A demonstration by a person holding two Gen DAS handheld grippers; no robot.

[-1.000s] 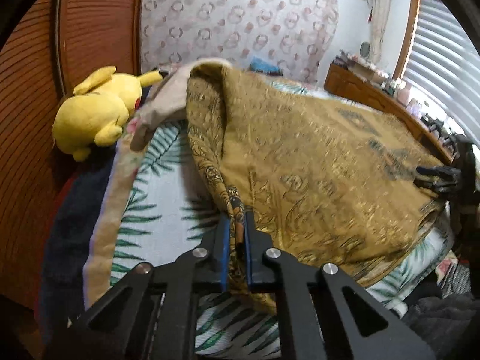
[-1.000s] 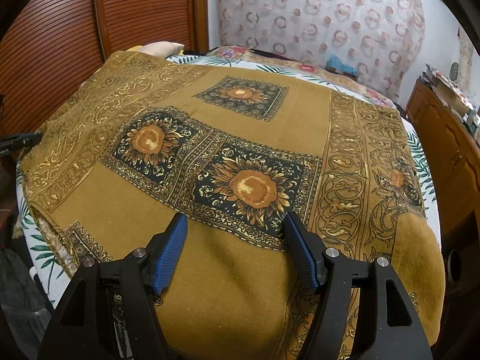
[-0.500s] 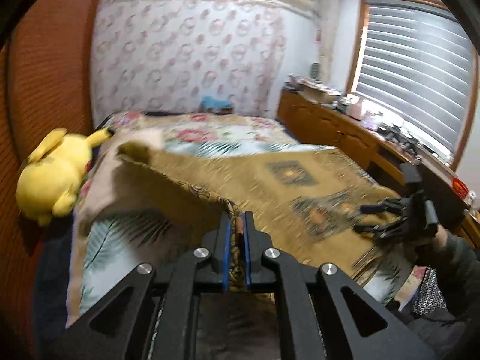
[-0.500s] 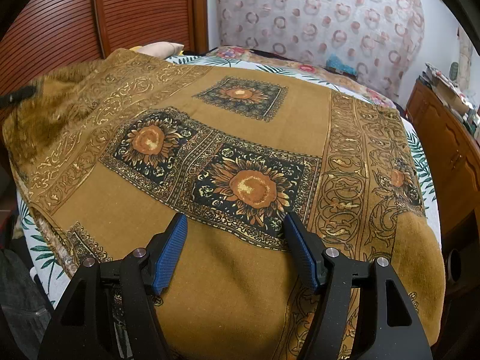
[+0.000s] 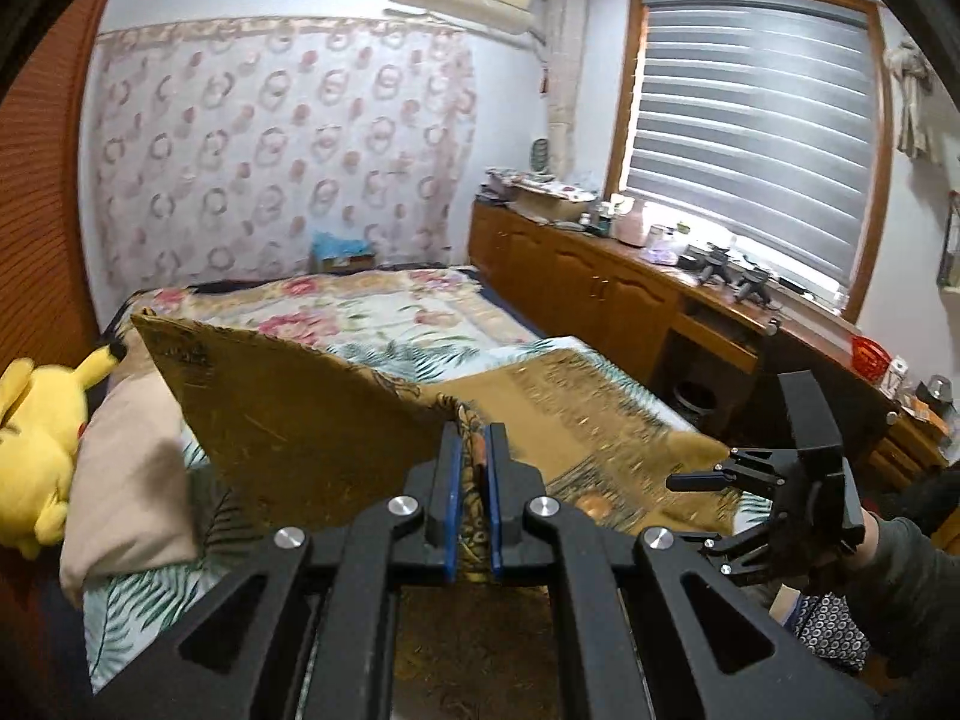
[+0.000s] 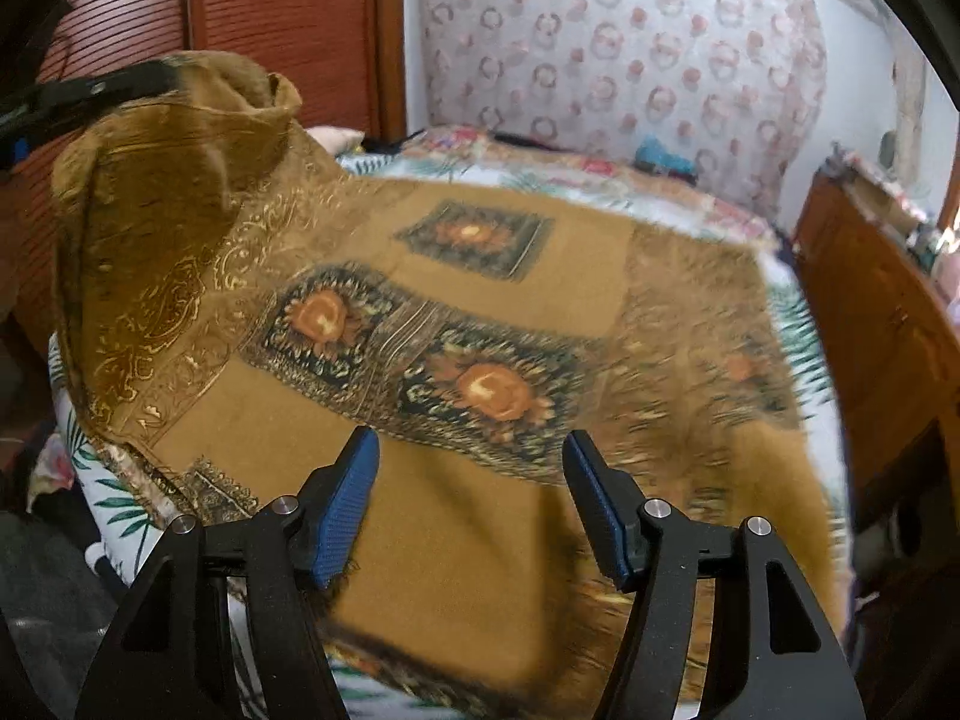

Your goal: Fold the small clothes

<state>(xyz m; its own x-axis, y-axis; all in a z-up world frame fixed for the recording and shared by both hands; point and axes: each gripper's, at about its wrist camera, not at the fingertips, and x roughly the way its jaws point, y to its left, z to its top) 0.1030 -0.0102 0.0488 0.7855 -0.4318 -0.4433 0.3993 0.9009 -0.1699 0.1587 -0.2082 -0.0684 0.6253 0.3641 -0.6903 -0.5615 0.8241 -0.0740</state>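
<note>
A mustard-brown cloth [image 6: 480, 300] with dark sunflower squares lies spread on the bed. My left gripper [image 5: 471, 438] is shut on its edge and holds that side up in the air, so the plain underside [image 5: 312, 420] shows as a raised flap. In the right wrist view the left gripper [image 6: 162, 73] sits at the top left with the cloth bunched under it. My right gripper [image 6: 471, 450] hovers over the cloth's near edge, jaws apart and closing slightly; the cloth lies below them and the pads do not press on it. The right gripper [image 5: 702, 513] also shows in the left wrist view.
A yellow plush toy [image 5: 36, 432] and a beige pillow [image 5: 132, 480] lie at the bed's left side. The floral bedsheet [image 5: 372, 312] stretches to the back wall. A wooden cabinet [image 5: 600, 300] with clutter runs along the right; a slatted wardrobe [image 6: 270, 12] stands left.
My left gripper has risen and swung across with the cloth's edge, lifting that side off the bed into a standing flap. The right gripper has lifted a little, still over the near edge.
</note>
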